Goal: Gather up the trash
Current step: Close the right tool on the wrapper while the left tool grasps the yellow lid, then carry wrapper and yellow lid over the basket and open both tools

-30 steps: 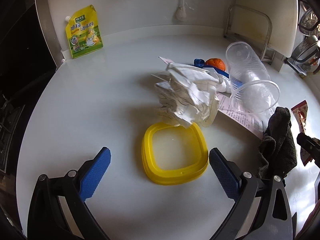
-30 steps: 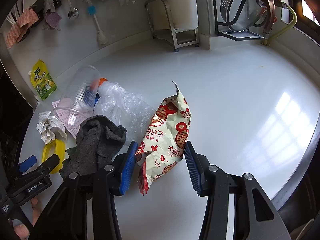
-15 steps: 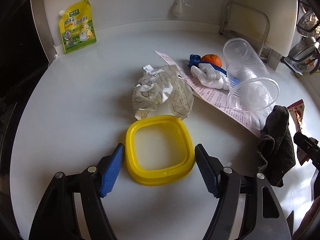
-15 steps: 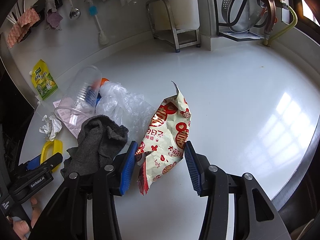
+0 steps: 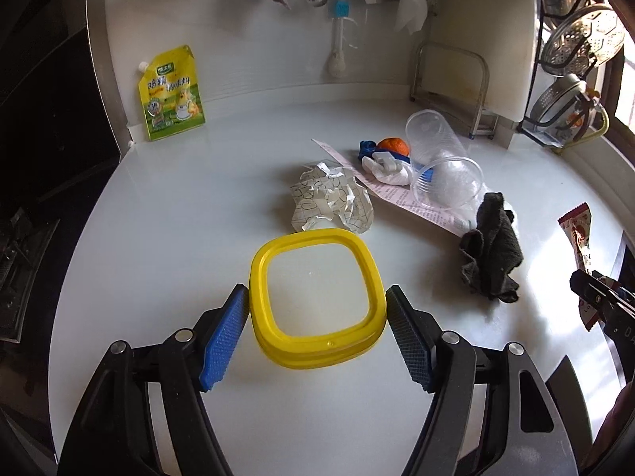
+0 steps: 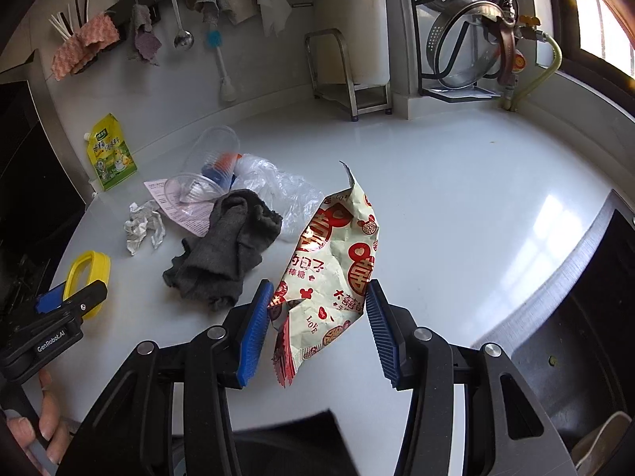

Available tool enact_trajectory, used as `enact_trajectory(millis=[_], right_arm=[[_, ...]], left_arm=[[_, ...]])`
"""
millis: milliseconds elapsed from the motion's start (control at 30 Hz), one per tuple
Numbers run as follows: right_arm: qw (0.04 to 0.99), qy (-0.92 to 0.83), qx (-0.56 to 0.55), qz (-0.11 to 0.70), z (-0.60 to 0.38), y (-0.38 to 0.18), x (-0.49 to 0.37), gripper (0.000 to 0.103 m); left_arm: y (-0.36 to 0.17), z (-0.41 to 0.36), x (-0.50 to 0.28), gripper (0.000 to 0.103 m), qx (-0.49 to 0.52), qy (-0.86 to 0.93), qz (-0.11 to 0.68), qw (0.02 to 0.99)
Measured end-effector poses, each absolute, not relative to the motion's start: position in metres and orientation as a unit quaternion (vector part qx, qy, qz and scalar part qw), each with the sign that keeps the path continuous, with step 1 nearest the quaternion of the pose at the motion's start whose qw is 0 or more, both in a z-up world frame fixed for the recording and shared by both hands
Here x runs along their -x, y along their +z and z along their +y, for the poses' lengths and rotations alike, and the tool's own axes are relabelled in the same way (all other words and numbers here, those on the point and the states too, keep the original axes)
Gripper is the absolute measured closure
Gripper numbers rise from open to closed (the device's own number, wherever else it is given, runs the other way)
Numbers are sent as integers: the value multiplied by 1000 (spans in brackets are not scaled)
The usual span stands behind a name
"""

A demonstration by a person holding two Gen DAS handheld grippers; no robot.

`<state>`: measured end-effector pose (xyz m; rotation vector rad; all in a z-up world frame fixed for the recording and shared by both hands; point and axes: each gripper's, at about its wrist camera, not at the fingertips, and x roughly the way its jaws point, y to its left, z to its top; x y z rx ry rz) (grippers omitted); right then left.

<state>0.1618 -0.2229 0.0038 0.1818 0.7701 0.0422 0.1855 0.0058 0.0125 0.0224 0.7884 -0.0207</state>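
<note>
My left gripper is shut on a yellow square lid, its blue pads pressing the lid's two sides just above the white counter. The right wrist view shows the same lid in the left gripper. My right gripper is shut on a red-and-cream snack wrapper, which stands up between the pads. On the counter lie crumpled paper, a clear plastic cup, a pink receipt and a clear plastic bag.
A dark grey cloth lies between the two grippers. A yellow-green pouch leans on the back wall. An orange sits by the cup. A pot rack stands back right, a steel-rimmed dark opening right, a black stove left.
The left jaws closed onto the yellow lid and drew back with it. The crumpled paper settled on the counter. The right gripper pulled back, still holding the wrapper.
</note>
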Motion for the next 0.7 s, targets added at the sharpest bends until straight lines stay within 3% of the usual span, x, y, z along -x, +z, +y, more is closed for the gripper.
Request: enact_trajectory(millis=[400,700], right_arm=[[925,18,-125,360,-203,9,-39,56],[922,11,-108,370,-190,-10,32,56]], left_arm=[[28,15,-102,34,-28,-48,353,934],[9,1,-31,34,-55,-98,363,925]])
